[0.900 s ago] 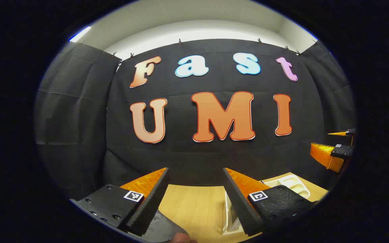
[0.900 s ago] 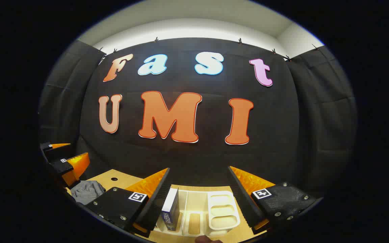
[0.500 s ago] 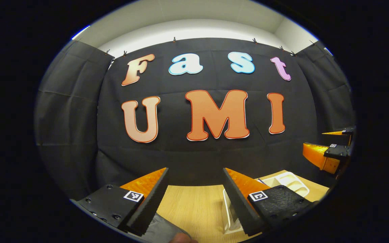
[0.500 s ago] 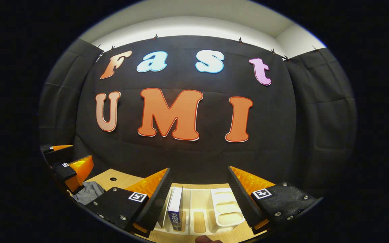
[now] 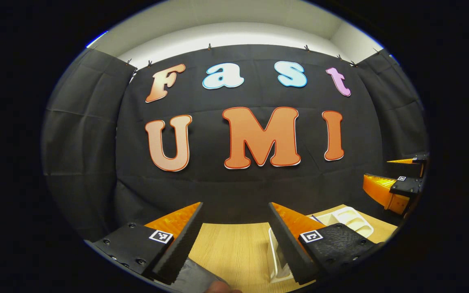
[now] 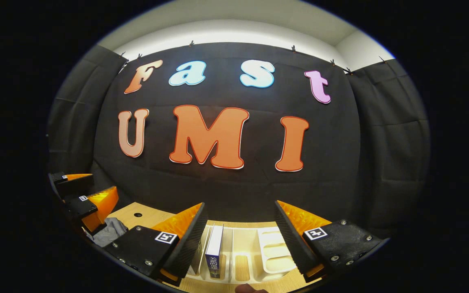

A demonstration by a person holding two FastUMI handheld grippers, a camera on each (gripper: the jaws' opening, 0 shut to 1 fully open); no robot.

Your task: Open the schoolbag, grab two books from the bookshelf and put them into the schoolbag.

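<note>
Above the white bookshelf (image 6: pixel 234 248), right gripper (image 6: pixel 238 240) gapes empty; descending askew could topple 1 upright book (image 6: pixel 214 252).

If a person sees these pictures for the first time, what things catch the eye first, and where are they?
In the right gripper view, the open right claw with orange and black fingers frames a white plastic bookshelf on the light wooden table, with a dark blue upright book in a left slot. Far left there, the left claw hovers above a grey fabric schoolbag.
</note>
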